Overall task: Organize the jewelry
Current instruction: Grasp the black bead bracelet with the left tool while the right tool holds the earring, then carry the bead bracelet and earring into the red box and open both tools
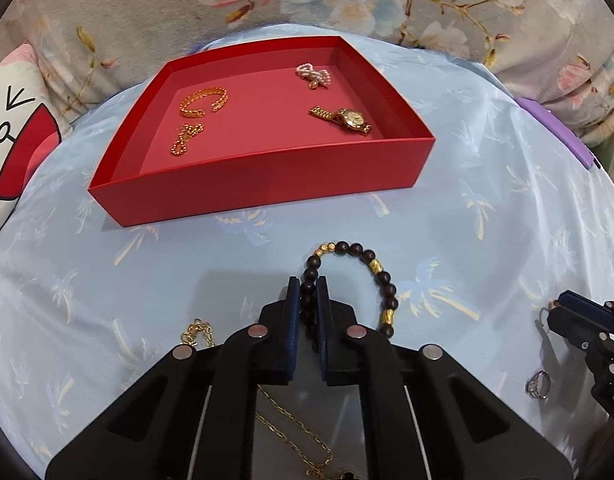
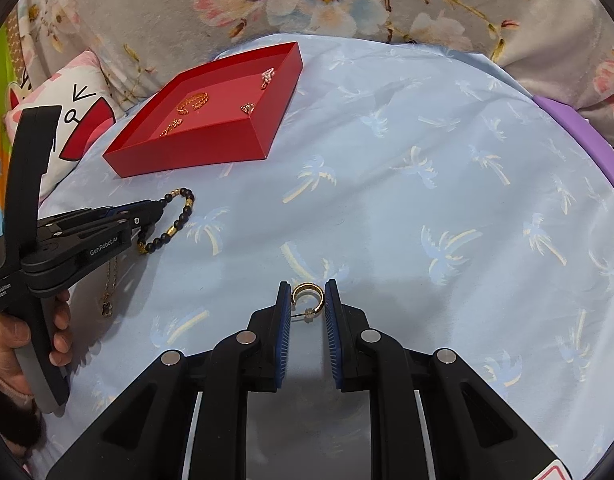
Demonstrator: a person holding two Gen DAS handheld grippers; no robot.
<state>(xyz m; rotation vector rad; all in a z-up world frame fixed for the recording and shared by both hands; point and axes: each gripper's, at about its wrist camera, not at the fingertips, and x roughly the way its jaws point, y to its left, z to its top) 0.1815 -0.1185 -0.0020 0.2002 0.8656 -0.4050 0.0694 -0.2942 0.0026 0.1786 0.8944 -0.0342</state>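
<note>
My left gripper (image 1: 308, 286) is shut on a dark bead bracelet (image 1: 365, 258) with gold beads, which lies on the blue cloth; it also shows in the right wrist view (image 2: 179, 220). My right gripper (image 2: 307, 292) has its jaws around a gold hoop earring (image 2: 307, 300), touching or nearly touching it. The red tray (image 1: 263, 176) stands further back and holds a gold cuff (image 1: 203, 102), a gold bead chain (image 1: 187, 138), a pearl piece (image 1: 313, 74) and a gold watch (image 1: 349, 118).
A thin gold chain necklace (image 1: 295, 428) with a dark clover pendant lies under my left gripper. A silver ring (image 1: 539, 385) lies at the right. A purple item (image 2: 583, 140) sits at the cloth's right edge. Floral bedding and a pillow (image 1: 15, 132) lie behind.
</note>
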